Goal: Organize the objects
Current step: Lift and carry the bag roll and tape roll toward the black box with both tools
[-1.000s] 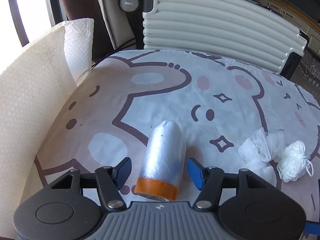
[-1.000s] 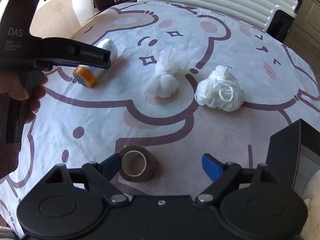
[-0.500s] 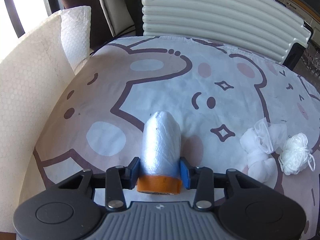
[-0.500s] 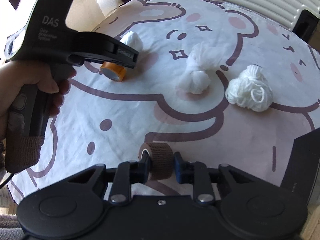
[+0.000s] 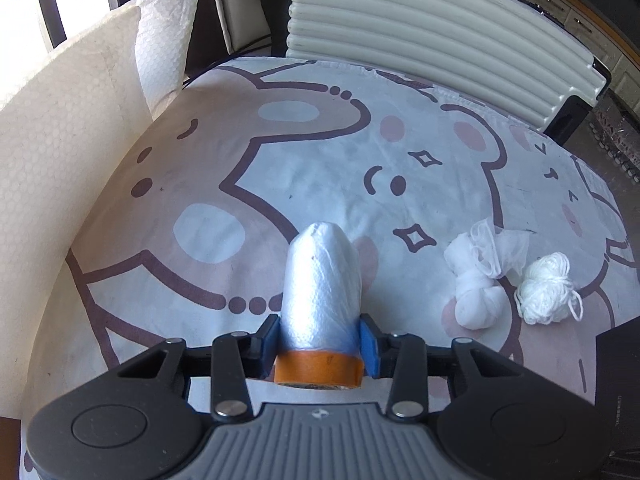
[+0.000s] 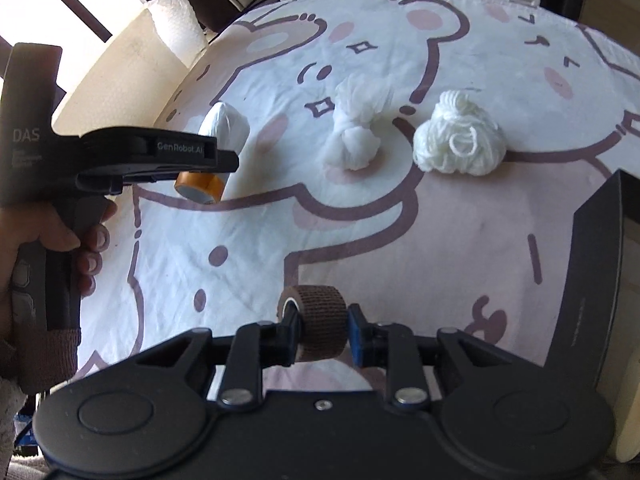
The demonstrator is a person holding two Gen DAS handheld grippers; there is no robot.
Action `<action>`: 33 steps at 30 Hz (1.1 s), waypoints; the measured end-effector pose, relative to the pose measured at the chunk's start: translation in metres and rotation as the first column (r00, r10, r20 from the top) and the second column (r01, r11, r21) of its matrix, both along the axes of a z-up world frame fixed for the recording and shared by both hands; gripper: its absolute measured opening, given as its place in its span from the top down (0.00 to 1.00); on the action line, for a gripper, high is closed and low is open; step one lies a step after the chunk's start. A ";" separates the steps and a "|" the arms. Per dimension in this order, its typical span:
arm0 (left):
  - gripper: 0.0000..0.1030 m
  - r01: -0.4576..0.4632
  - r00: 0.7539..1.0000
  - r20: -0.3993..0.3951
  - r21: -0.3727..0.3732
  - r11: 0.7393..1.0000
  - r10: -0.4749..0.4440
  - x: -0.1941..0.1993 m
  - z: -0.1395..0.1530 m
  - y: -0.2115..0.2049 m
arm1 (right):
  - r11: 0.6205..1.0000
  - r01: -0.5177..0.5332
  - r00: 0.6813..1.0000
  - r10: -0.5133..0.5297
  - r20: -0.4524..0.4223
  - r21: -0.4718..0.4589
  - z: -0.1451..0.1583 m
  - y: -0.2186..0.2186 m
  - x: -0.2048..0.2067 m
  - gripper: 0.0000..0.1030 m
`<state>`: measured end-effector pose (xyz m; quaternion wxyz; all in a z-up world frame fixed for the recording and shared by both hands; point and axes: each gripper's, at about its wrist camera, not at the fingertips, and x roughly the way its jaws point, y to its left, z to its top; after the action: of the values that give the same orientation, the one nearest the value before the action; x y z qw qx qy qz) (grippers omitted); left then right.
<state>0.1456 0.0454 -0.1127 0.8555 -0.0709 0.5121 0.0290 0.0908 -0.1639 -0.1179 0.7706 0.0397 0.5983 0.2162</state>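
My left gripper [image 5: 320,338] is shut on a roll of clear plastic film with an orange core [image 5: 320,304], held above the bear-print cloth [image 5: 280,168]. The roll [image 6: 224,128] also shows in the right wrist view, under the left gripper's body [image 6: 152,156]. My right gripper [image 6: 323,328] is shut on a brown bandage roll [image 6: 320,320], lifted a little off the cloth. A knotted white gauze bundle [image 5: 478,280] [image 6: 354,136] and a ball of white yarn [image 5: 546,288] [image 6: 460,140] lie side by side on the cloth.
A dark box [image 6: 592,280] stands at the right edge, also at the lower right in the left wrist view [image 5: 620,380]. White honeycomb paper rolls [image 5: 60,140] stand on the left. A ribbed white suitcase [image 5: 432,36] lies behind the table.
Both grippers went from open to shut: the left on the film roll, the right on the brown bandage roll. Both have since lifted their rolls off the cloth.
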 end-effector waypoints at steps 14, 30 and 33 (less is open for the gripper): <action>0.59 0.044 0.999 -0.001 -0.065 0.997 -0.044 -0.026 0.018 -0.023 | 0.991 0.010 0.995 0.003 0.096 -0.134 0.002 -0.009 -0.017 0.40; 0.59 0.020 0.997 0.072 -0.112 0.994 -0.012 -0.043 0.047 -0.031 | 0.981 -0.038 0.996 0.053 0.077 -0.191 0.005 0.006 -0.012 0.58; 0.59 0.028 0.996 0.083 -0.121 0.992 -0.018 -0.047 0.052 -0.036 | 0.983 0.040 0.992 -0.019 0.121 -0.177 0.022 -0.007 -0.013 0.58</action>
<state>0.0981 0.0091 -0.0610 0.8701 -0.1182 0.4783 -0.0150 0.0777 -0.1710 -0.0961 0.8083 -0.0339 0.5677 0.1521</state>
